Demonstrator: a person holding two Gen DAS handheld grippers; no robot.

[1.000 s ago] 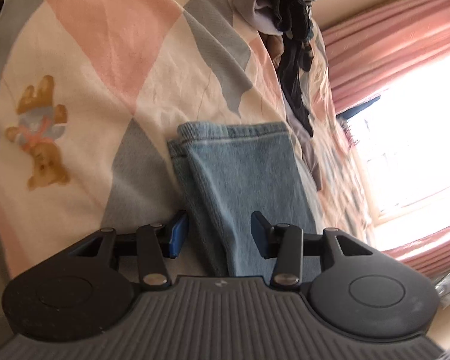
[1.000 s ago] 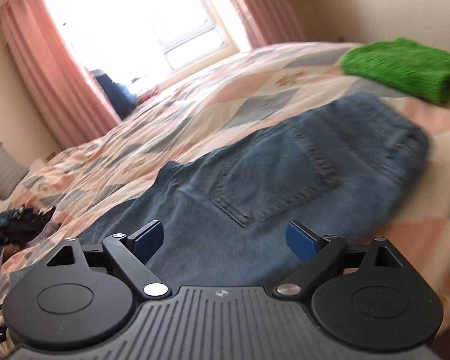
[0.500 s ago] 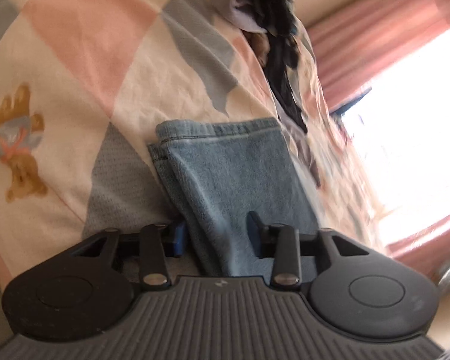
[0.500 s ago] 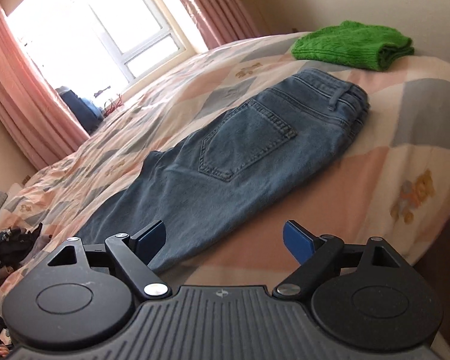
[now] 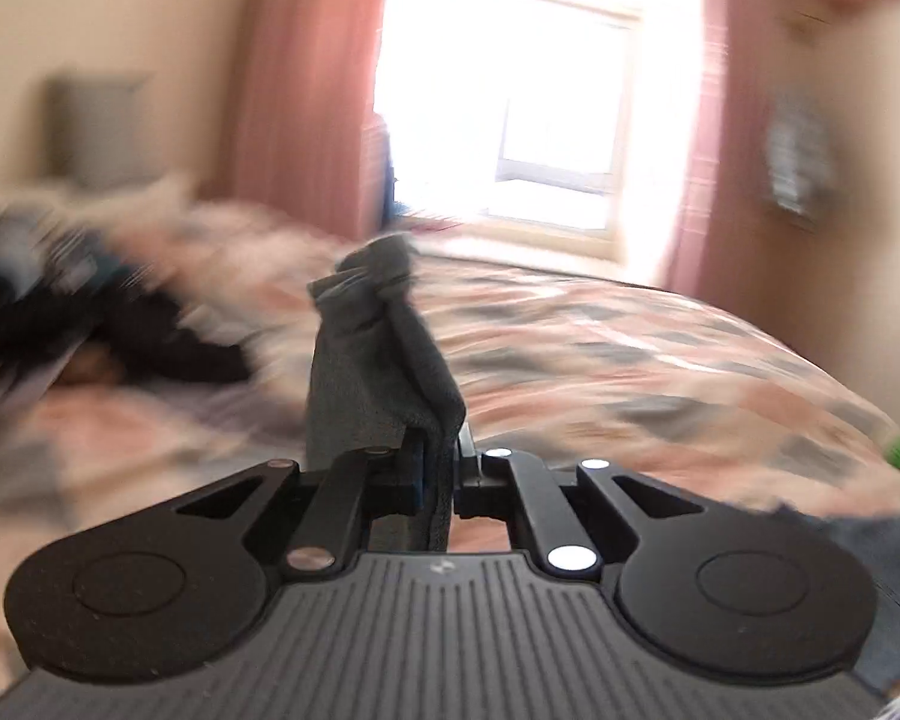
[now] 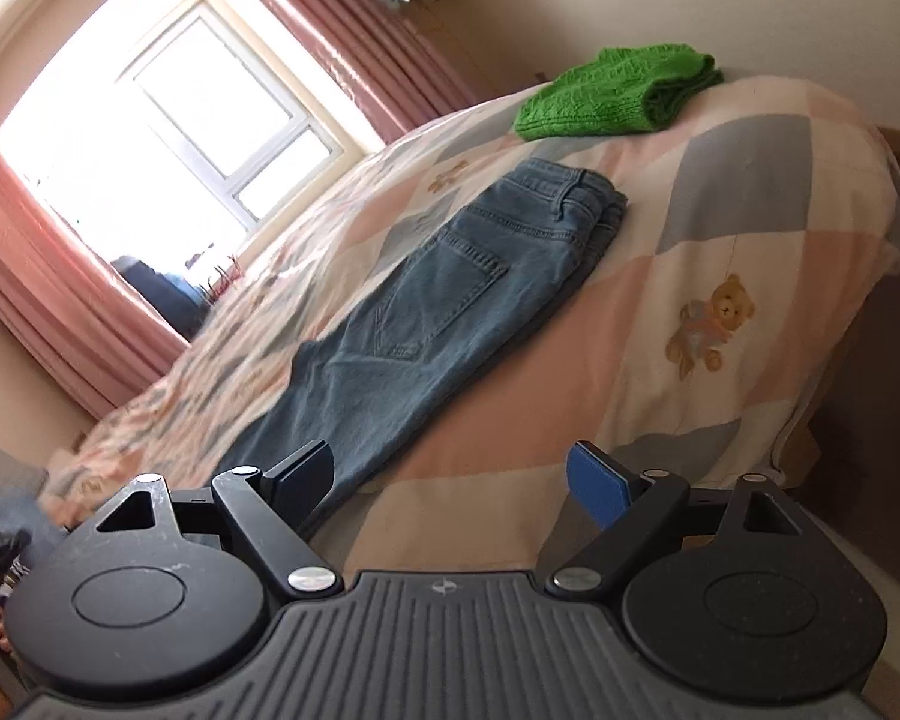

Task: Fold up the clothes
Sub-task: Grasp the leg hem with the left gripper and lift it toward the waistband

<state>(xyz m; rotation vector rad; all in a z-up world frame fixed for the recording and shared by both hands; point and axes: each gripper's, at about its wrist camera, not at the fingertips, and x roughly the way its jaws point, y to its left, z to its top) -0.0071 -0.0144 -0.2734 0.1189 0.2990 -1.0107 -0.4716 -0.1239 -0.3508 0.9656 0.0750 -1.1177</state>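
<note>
A pair of blue jeans (image 6: 450,300) lies lengthwise on the patchwork quilt (image 6: 750,252), waistband toward the far right. My left gripper (image 5: 438,474) is shut on the leg end of the jeans (image 5: 378,360), which stands up bunched between its fingers, lifted above the bed. This view is blurred by motion. My right gripper (image 6: 450,474) stands open above the near edge of the bed, holding nothing, with the jeans' leg just beyond its left finger (image 6: 306,468).
A folded green knit (image 6: 618,90) sits at the far corner of the bed. A pile of dark clothes (image 5: 90,324) lies at the left. Pink curtains (image 6: 60,300) frame a bright window (image 6: 168,132). The quilt drops off at the right edge.
My left gripper closed on the jeans' leg end and swung it up off the quilt. My right gripper pulled back from the jeans, staying open.
</note>
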